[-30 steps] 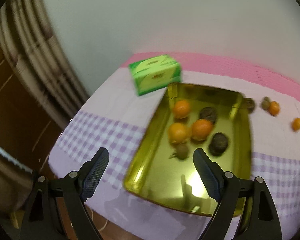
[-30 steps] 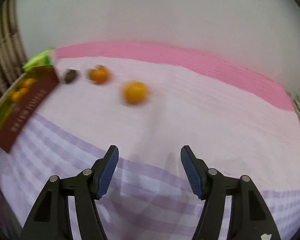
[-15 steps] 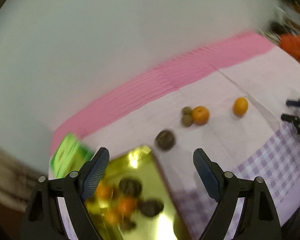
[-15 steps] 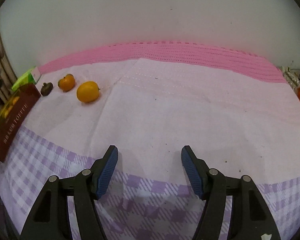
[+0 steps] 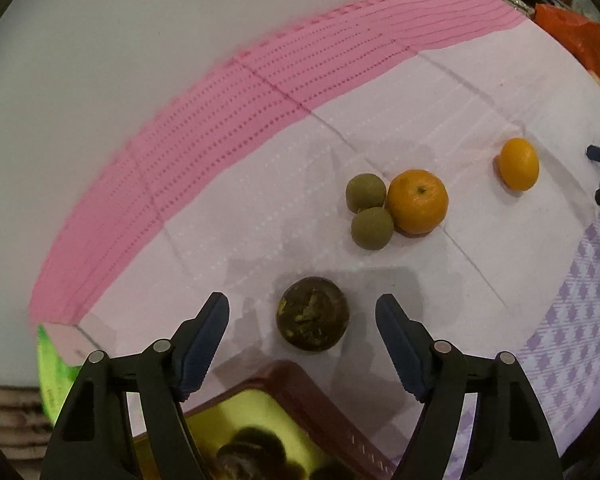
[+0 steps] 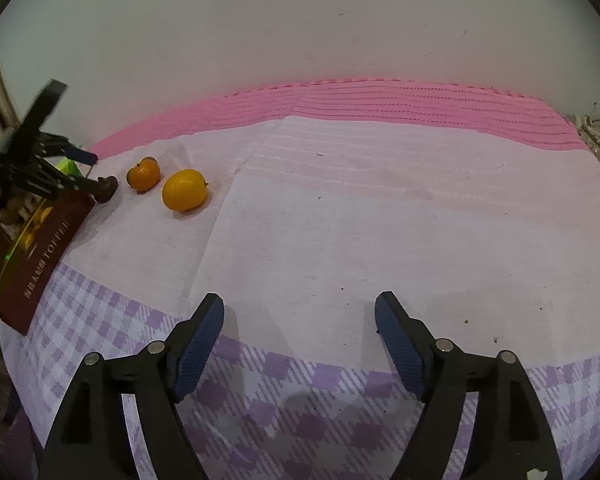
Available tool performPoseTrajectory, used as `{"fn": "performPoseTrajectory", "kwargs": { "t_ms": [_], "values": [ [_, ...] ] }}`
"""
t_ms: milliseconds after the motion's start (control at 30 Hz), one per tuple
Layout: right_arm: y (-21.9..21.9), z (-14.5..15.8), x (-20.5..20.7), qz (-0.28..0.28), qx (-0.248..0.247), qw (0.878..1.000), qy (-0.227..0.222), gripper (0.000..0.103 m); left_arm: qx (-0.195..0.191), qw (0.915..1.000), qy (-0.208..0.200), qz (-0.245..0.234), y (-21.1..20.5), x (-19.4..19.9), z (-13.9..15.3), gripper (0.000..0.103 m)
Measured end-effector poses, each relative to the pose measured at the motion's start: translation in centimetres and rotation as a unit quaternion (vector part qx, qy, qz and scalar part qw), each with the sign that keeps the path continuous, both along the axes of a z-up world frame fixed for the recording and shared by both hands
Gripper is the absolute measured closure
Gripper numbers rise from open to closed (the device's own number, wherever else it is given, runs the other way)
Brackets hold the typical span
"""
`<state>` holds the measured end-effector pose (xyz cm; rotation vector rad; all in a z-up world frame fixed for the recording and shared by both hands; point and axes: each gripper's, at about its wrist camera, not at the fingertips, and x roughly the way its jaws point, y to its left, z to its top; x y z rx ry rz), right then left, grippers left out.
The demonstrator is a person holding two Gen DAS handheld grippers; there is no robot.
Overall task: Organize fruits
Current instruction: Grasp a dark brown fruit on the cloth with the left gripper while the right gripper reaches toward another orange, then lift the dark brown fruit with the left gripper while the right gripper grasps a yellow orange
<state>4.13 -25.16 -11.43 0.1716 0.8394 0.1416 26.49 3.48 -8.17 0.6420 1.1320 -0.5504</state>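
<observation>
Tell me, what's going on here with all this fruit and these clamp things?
A person holding a gripper in each hand is gathering fruit into a gold tray. The left gripper hangs over a dark brown fruit lying beside the tray; its jaws have just been closing but don't touch it. Two oranges and two green fruits lie loose on the cloth. The right gripper, empty, has just been opening.

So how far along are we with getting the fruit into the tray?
Done: some fruit already lies in the gold tray. In hand: nothing; the left gripper, jaws just closing, straddles the dark fruit. Left: two kiwis, two oranges.
</observation>
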Motion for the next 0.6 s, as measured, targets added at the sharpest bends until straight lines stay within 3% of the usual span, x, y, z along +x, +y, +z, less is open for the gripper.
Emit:
{"fn": "performPoseTrajectory", "kwargs": {
  "t_ms": [100, 267, 433, 600],
  "values": [
    [0.0, 0.0, 0.1, 0.001, 0.001, 1.000, 0.000, 0.025, -0.005, 0.9995, 0.032, 0.004, 0.1, 0.3, -1.1, 0.060],
    [0.1, 0.0, 0.2, 0.003, 0.001, 1.000, 0.001, 0.023, -0.005, 0.9999, 0.005, 0.008, -0.9, -1.6, -0.8, 0.060],
    [0.0, 0.0, 0.2, 0.003, 0.001, 1.000, 0.001, 0.022, -0.075, 0.9945, -0.029, 0.067, -1.3, -5.8, 2.7, 0.060],
    [0.2, 0.0, 0.2, 0.004, -0.004, 1.000, 0.002, 0.022, -0.148, 0.9795, -0.023, 0.135, -0.7, -11.5, 5.3, 0.060]
  ]
}}
